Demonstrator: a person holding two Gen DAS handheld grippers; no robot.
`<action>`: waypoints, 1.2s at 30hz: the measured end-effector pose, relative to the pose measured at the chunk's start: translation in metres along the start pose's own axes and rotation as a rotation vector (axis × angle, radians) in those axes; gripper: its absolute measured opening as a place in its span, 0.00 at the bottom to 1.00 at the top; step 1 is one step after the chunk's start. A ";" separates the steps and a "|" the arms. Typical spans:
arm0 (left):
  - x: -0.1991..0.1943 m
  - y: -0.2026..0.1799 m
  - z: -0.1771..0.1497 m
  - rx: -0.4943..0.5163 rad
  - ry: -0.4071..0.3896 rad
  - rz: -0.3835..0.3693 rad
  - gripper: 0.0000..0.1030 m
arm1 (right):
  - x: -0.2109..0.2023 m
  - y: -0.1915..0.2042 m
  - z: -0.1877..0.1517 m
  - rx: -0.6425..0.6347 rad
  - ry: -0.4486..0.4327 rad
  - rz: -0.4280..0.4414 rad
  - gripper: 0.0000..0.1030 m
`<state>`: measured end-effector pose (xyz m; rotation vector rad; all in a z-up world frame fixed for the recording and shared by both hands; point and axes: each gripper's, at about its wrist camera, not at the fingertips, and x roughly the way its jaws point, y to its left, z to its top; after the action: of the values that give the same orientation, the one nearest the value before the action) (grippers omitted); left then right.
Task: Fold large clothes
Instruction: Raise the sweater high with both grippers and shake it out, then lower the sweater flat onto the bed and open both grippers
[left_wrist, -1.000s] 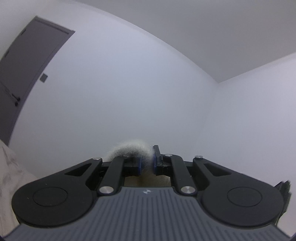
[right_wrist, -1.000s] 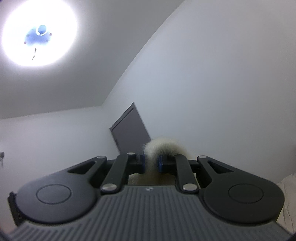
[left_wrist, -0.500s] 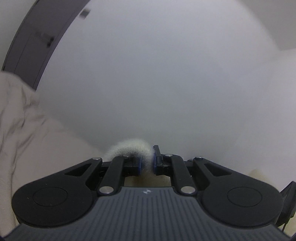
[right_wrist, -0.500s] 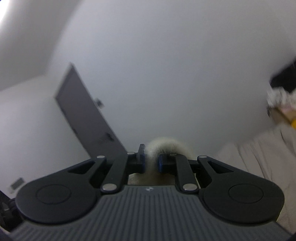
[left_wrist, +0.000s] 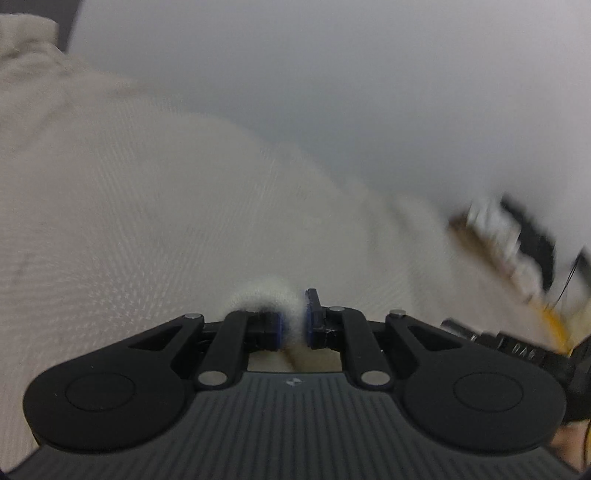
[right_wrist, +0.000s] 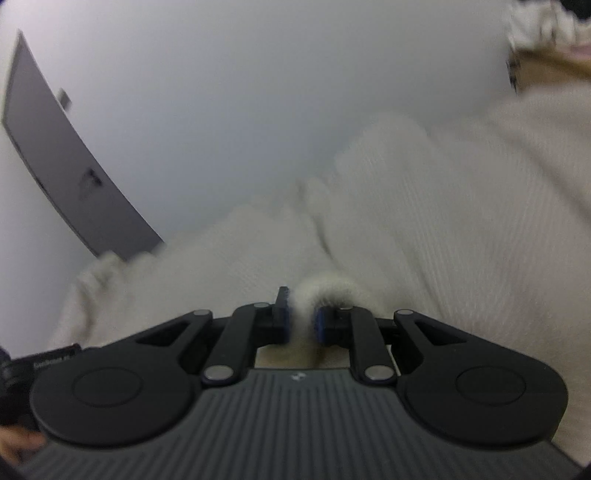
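Both views have tipped down; each tool (left_wrist: 293, 326) (right_wrist: 301, 326) pinches the cream garment (left_wrist: 147, 206) (right_wrist: 461, 221) spreading ahead.

the black two-finger left gripper (left_wrist: 293, 326) pinches a fuzzy cream knitted garment (left_wrist: 266, 295) between its blue-edged pads. beyond it lies a wide cream-coloured ribbed cloth surface (left_wrist: 147, 206), blurred, under a pale grey wall (left_wrist: 332, 92). blurred clutter sits far right.

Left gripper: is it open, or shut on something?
Shut on fabric. In the left wrist view, the left gripper pinches a fuzzy cream fabric edge that bulges above the fingers.
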<state>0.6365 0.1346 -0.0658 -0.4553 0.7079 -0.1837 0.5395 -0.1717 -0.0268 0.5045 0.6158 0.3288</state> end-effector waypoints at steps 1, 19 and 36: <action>0.017 0.016 0.004 -0.005 0.013 -0.016 0.13 | 0.006 -0.010 -0.008 0.020 0.008 0.011 0.16; 0.003 0.040 -0.018 0.019 -0.023 -0.086 0.16 | -0.019 0.017 -0.037 -0.054 -0.080 0.006 0.16; -0.211 -0.060 -0.098 0.220 -0.158 -0.016 0.72 | -0.200 0.061 -0.095 -0.132 -0.063 0.066 0.71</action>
<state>0.4131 0.1145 0.0201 -0.2624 0.5222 -0.2353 0.3175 -0.1745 0.0324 0.4072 0.5131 0.4120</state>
